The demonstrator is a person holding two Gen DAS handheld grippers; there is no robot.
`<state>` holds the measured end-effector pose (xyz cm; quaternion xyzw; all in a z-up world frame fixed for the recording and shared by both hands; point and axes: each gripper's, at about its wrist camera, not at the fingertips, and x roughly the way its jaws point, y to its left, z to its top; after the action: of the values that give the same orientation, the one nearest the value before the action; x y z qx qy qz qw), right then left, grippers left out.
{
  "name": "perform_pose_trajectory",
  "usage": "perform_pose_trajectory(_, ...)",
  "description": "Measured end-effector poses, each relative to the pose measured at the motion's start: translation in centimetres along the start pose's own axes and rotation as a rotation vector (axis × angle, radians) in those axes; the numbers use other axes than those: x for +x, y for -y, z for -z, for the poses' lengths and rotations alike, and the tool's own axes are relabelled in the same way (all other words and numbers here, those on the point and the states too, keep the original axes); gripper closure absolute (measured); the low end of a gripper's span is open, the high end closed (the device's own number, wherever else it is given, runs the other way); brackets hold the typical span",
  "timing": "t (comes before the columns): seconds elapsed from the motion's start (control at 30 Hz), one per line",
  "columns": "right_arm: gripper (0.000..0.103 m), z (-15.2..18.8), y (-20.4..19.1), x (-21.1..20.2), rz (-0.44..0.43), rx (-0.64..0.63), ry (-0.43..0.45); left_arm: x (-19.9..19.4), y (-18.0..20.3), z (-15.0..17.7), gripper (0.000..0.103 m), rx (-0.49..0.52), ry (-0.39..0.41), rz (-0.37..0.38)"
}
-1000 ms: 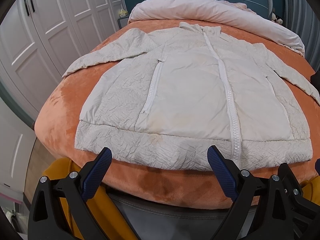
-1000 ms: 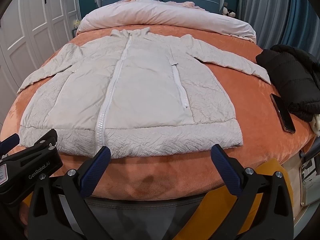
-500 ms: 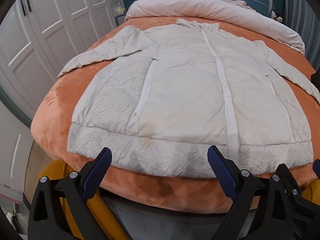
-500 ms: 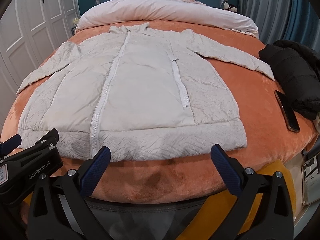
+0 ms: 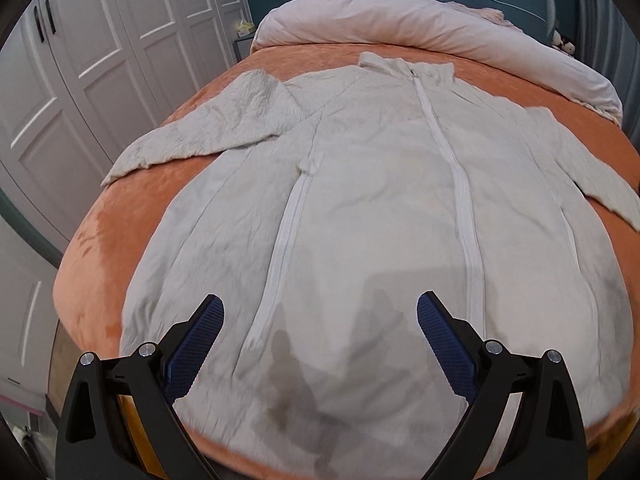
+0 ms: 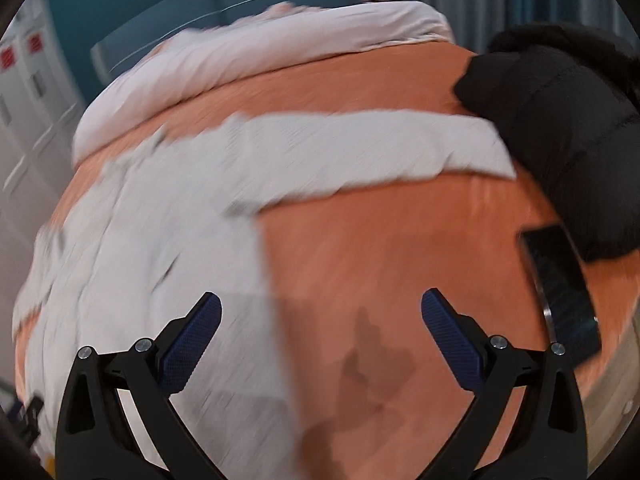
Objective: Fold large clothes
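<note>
A large cream-white quilted zip-front jacket (image 5: 384, 216) lies flat and face up on the orange plush bedspread (image 5: 100, 248), its collar toward the rolled pale pink duvet (image 5: 420, 20) at the head of the bed and its sleeves spread out to either side. The left gripper (image 5: 320, 334), with black arms and blue ribbed pads, hangs over the lower front of the jacket, released, jaws spread wide with nothing between them; its shadow falls on the fabric beneath. The right gripper (image 6: 321, 330) is likewise released and empty, its jaws wide apart; it sits over the jacket's right edge, one pad above the white fabric and the other above bare orange bedspread. That view is blurred. In it the jacket's right sleeve (image 6: 360, 152) stretches across the bedspread until its cuff touches a crumpled black padded coat (image 6: 568, 120). A dark rectangular phone (image 6: 560, 292) lies just beside the coat on the bedspread. White panelled wardrobe doors (image 5: 80, 60) stand along the left of the bed.
</note>
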<state>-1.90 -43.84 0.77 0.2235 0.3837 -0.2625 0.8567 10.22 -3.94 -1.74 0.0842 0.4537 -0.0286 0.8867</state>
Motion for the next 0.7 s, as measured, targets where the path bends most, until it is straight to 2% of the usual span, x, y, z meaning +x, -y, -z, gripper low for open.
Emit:
perform_pose_trajectory(0.1, 0.005, -3.9, 4.0, 3.3, 0.014, 0.086, 0.006, 1.6, 0.2, -1.5, 0.008, -0.003, -0.006, -0.013)
perform_pose_trajectory(0.17, 0.005, -6.1, 7.1, 5.7, 0.003, 0.191, -0.003, 2.8, 0.4, -2.5, 0.008, -0.005, -0.013, -0.023)
perform_pose_trajectory(0.3, 0.005, -8.1, 12.2, 9.3, 0.020, 0.385, -0.013, 5.0, 0.4, -4.1, 0.008, -0.013, -0.030, -0.040)
perform_pose_trajectory(0.43, 0.006, -8.9, 14.7, 12.1, 0.076, 0.485, -0.020, 6.7, 0.4, -5.1, 0.008, -0.020, -0.041, -0.047)
perform_pose_trajectory(0.5, 0.018, -9.3, 15.1, 13.2, 0.054, 0.521, -0.016, 7.7, 0.3, -5.5, 0.008, -0.025, -0.049, -0.045)
perform_pose_trajectory(0.53, 0.034, -9.5, 14.9, 13.6, 0.044, 0.529, -0.013, 8.1, 0.2, -5.6, 0.008, -0.028, -0.052, -0.044)
perform_pose_trajectory(0.6, 0.047, -10.8, 14.4, 14.4, 0.006, 0.537, -0.012, 8.9, 0.0, -5.9, 0.006, -0.035, -0.056, -0.039)
perform_pose_trajectory(0.63, 0.062, -11.4, 13.9, 14.6, -0.006, 0.538, -0.004, 9.1, -0.1, -5.9, 0.005, -0.039, -0.057, -0.036)
perform_pose_trajectory(0.67, 0.084, -12.4, 13.0, 14.6, -0.010, 0.525, 0.013, 9.3, -0.4, -6.1, 0.005, -0.047, -0.057, -0.029)
perform_pose_trajectory(0.7, 0.093, -13.2, 11.9, 14.3, -0.011, 0.508, 0.028, 9.4, -0.7, -6.2, 0.005, -0.052, -0.056, -0.026)
